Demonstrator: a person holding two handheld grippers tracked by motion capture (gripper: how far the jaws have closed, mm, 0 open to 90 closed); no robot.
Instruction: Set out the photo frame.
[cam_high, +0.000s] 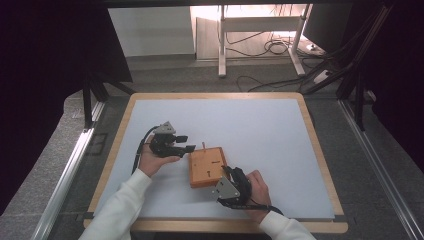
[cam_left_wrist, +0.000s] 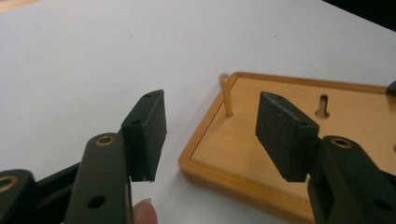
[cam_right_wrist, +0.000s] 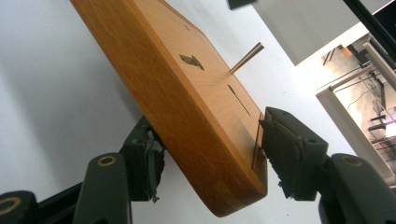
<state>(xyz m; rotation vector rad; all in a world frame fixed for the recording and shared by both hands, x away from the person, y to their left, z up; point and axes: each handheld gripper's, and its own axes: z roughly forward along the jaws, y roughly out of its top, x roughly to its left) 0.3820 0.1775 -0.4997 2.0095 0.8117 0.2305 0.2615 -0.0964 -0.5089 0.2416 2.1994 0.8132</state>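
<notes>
White tabletop (cam_high: 260, 125) with wood rim, grey carpet floor (cam_high: 200, 80), cables (cam_high: 270, 47) and white desk legs (cam_high: 222, 45) beyond the hand-held grippers.

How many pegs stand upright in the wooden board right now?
1: a thin brass-coloured peg stands near the far left corner of the wooden board, by its rim. The other holes and slots look empty; some are hidden behind the grippers.

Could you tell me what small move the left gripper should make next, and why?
Probably ease the left gripper back from the peg. Its jaws stand open with nothing between them, and the peg stands upright in the wooden board, whose near corner sits between the right gripper's jaws.
</notes>
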